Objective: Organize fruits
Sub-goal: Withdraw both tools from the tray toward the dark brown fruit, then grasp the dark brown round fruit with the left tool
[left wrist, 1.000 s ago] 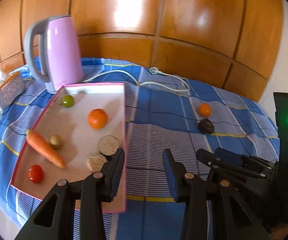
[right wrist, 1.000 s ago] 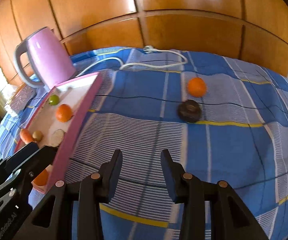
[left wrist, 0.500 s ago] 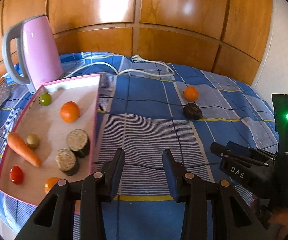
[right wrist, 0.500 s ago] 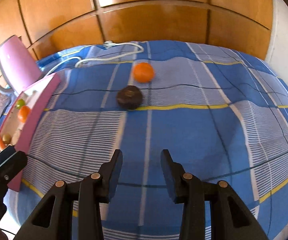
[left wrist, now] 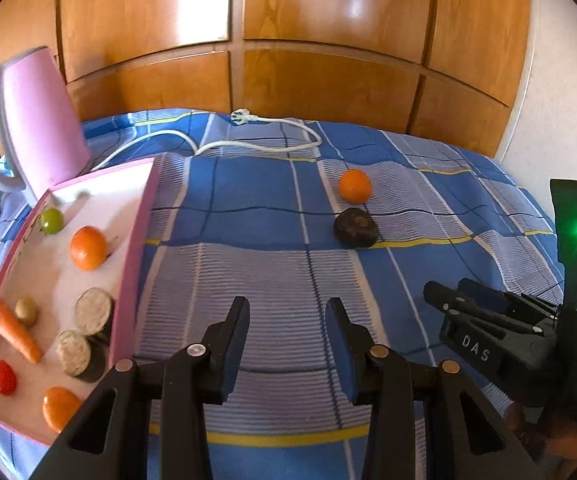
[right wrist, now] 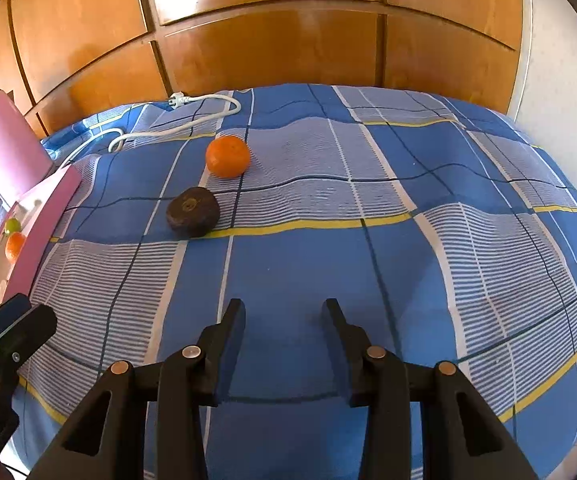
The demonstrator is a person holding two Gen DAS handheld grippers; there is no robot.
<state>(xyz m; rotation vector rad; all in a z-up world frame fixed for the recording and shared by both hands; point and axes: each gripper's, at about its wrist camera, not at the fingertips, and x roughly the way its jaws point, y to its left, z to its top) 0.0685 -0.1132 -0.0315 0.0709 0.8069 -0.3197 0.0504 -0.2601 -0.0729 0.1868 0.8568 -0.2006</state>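
A loose orange [left wrist: 354,186] and a dark brown round fruit [left wrist: 355,228] lie side by side on the blue checked cloth, ahead of both grippers. My left gripper [left wrist: 286,304] is open and empty, short of the dark fruit and just right of the pink-rimmed tray [left wrist: 136,240]. The tray holds an orange [left wrist: 87,248], a green tomato [left wrist: 51,220], a carrot [left wrist: 10,328], a red tomato [left wrist: 3,378] and two cut rounds [left wrist: 93,311]. My right gripper [right wrist: 284,304] is open and empty, with the orange [right wrist: 227,156] and dark fruit [right wrist: 193,212] ahead to its left.
A pink kettle [left wrist: 36,120] stands behind the tray, its white cable [left wrist: 248,136] trailing across the far cloth. Wooden panels close the back, and a white wall [right wrist: 560,60] the right. Bare cloth lies to the right of the loose fruits.
Both grippers have moved right, away from the tray. The loose orange and dark fruit now sit closer and more central in both views. Neither gripper's gap has changed.
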